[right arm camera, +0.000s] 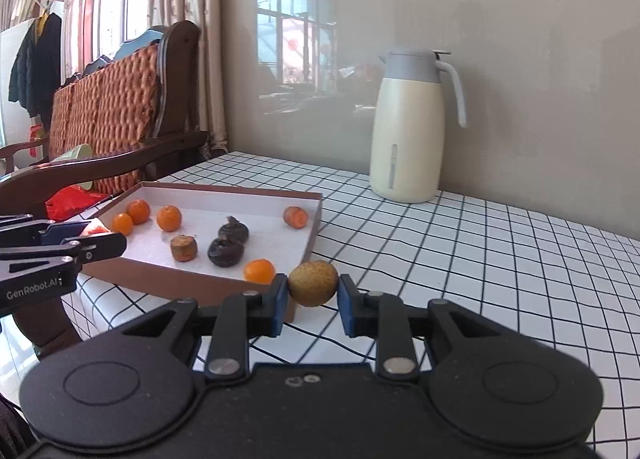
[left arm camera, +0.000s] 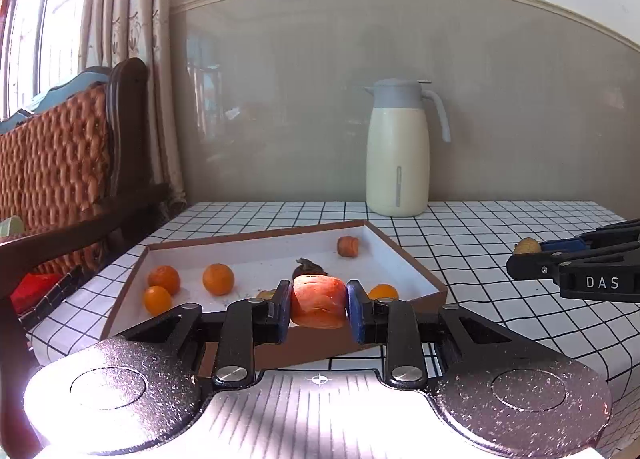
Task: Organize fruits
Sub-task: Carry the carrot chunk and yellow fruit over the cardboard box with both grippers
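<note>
The left gripper (left arm camera: pixel 318 309) is clamped on an orange-red fruit piece (left arm camera: pixel 318 305) at lower centre, above the tray's (left arm camera: pixel 412 259) near wall. The right gripper (right arm camera: pixel 312 299) pinches a speckled yellow fruit (right arm camera: pixel 313 283) over the counter (right arm camera: pixel 480 259). Either round fruit could slip out and roll away.

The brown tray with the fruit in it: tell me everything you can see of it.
The brown tray is a shallow cardboard-looking box lid, brown outside, white inside, with low upright walls. It lies flat on the checked tablecloth, near the table's left edge beside the chair. Inside lie small oranges, two dark wrinkled fruits and cut pieces. Neither gripper touches it.
</note>
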`<state>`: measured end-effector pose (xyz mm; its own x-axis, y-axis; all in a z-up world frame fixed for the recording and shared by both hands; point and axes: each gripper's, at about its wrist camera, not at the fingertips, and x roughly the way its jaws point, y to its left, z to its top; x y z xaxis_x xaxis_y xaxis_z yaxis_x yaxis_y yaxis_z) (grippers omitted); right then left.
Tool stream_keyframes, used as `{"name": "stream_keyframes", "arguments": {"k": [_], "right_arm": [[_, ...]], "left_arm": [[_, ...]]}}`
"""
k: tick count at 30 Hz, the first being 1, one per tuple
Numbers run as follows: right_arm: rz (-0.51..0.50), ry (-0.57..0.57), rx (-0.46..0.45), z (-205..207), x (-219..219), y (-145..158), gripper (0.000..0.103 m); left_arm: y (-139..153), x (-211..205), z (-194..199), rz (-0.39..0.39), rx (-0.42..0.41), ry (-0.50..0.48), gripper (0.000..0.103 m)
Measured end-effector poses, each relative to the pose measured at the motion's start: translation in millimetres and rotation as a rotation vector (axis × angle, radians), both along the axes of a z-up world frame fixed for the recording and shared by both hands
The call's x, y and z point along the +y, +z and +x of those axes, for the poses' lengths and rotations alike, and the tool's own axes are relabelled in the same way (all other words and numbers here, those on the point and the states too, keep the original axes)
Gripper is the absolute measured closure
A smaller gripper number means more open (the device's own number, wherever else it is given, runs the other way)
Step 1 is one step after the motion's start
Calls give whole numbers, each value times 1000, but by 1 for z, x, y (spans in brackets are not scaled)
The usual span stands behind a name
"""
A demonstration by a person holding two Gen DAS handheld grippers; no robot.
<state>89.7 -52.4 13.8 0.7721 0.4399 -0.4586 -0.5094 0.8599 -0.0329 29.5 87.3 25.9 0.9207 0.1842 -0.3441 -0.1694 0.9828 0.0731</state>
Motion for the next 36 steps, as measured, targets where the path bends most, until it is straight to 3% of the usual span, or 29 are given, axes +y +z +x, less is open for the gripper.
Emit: {"name": "stream_keyframes", "arguments": {"k": [19,36], "right_arm": [[15,142,-82,-6,71,17,85],[50,102,-145,43,97,33,85]], "left_arm": [[1,68,-23,-25,-29,179,73],[14,118,9,-50,-91,263,73]]}}
